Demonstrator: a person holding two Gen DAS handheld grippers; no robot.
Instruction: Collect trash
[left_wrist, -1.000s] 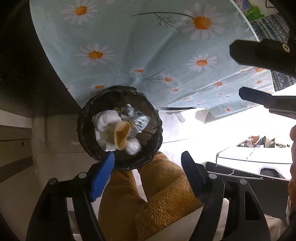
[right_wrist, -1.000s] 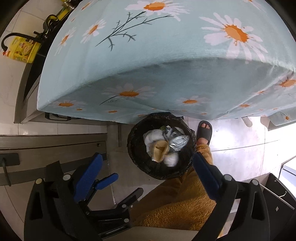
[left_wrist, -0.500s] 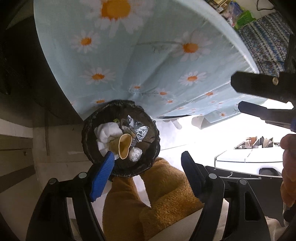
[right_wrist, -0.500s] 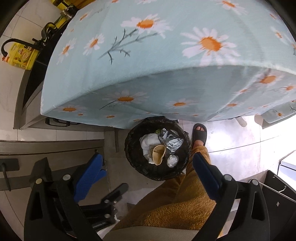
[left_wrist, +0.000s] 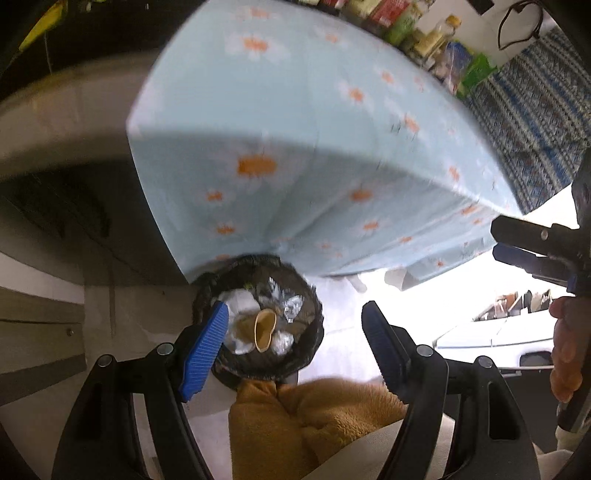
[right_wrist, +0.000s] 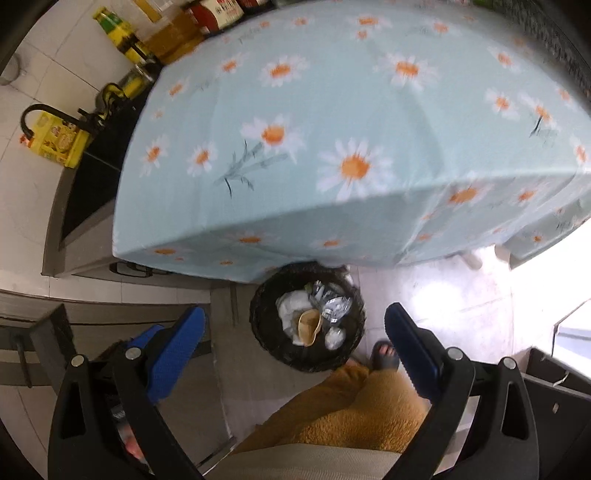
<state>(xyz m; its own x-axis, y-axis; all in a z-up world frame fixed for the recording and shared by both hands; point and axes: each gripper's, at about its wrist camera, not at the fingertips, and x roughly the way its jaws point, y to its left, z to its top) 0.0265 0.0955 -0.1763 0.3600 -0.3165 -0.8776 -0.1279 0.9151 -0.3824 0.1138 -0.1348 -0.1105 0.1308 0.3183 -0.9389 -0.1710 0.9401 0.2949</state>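
Black wicker-look bin (right_wrist: 308, 317) sits on the floor below and just ahead of both claws, tucked partly under the hanging edge of the daisy-print cloth (right_wrist: 332, 122) that covers the tabletop; inside it lie the collected pieces: white crumpled paper (right_wrist: 291, 304), a tan paper cup (right_wrist: 309, 325) on its side with its mouth turned up toward the cameras, and crinkled foil (right_wrist: 332, 304). Left claw (left_wrist: 293, 338) stands well open with nothing between its blue pads, the bin showing just past its left fingertip; right claw (right_wrist: 295, 332) is likewise spread wide and empty, the bin framed almost squarely between its two pads and far beneath them. Neither claw touches anything. From the left wrist view the right claw shows off to the right, level with the tabletop's edge. As far as the tabletop shows, blurred in both views, it is bare, so the trash seems all binned; any further pick would lie ahead of and above the bin, on the cloth, both hands about equally near. A person's fuzzy orange trouser leg (right_wrist: 351, 410) and sandalled foot (right_wrist: 384, 354) stand just beside the bin, on the near side under the claws
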